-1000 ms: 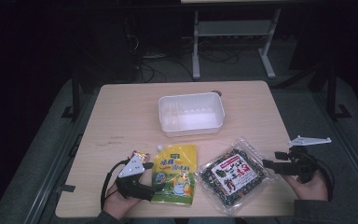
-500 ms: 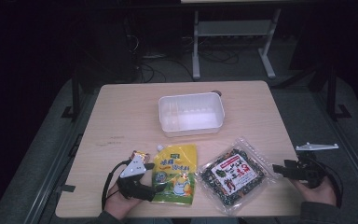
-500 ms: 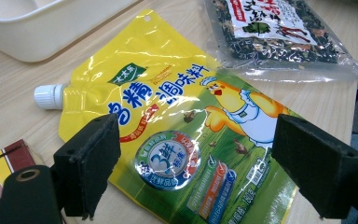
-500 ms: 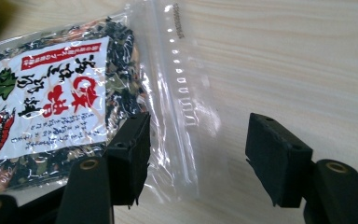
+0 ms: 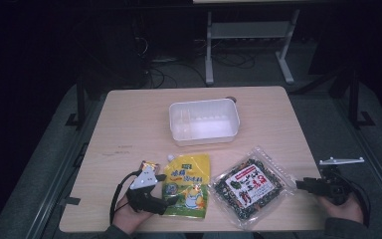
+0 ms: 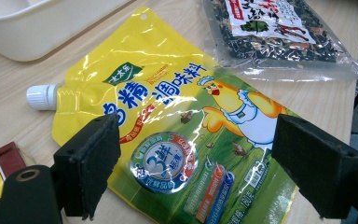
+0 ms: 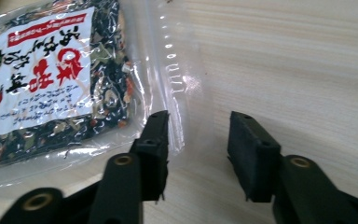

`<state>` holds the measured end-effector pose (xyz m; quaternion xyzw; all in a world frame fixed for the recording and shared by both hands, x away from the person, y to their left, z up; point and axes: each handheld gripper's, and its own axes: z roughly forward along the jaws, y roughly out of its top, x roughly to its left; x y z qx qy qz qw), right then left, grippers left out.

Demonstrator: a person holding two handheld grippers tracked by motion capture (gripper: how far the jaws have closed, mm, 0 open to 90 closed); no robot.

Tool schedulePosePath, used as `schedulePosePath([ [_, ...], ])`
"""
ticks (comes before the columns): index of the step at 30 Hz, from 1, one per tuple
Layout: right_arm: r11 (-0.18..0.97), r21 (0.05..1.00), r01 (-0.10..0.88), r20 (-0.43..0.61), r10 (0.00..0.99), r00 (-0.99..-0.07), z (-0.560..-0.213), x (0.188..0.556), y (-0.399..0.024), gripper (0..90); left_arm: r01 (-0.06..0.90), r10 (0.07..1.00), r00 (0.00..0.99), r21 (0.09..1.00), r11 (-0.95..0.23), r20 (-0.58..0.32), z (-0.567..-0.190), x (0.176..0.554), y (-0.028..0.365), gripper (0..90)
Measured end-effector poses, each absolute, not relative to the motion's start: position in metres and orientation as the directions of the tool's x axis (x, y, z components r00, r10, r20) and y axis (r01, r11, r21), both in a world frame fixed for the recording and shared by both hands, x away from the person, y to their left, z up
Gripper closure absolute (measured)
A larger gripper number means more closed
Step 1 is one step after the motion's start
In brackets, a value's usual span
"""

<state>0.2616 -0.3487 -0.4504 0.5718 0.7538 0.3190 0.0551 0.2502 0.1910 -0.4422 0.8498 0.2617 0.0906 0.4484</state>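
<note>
A clear bag of dark dried vegetables [image 5: 250, 185] with a white and red label lies at the front right of the table [image 5: 129, 129]. My right gripper [image 5: 299, 184] sits low at the bag's right corner, pointing left. In the right gripper view the jaws [image 7: 198, 119] stand partly apart and have just been closing; the bag's clear sealed edge [image 7: 175, 93] reaches in beside the left jaw, and no pad presses on it. A yellow spouted pouch [image 5: 188, 184] lies left of the bag. My left gripper [image 5: 160, 193] rests open over the pouch [image 6: 177, 135].
A white plastic tub [image 5: 204, 121] stands empty mid-table behind both packs. A small red and brown packet [image 5: 149, 165] lies just left of the pouch's white cap [image 6: 41, 96]. The table's right edge runs close by my right hand.
My right gripper has sunk and drifted toward the near right corner of the table, beside the bag's corner, and its jaws have narrowed. The left gripper and the packs have stayed put.
</note>
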Motion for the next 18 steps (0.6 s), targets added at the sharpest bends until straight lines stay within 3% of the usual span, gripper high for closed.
schedulePosePath([
  [18, 0.119, 0.53, 0.84, 0.367, 0.86, -0.353, -0.4593, 0.2632, -0.3531, 75.4, 0.365, 0.519, 0.851, 0.805, -0.468, -0.084, -0.4437, 0.2511, 0.1885, 14.9],
])
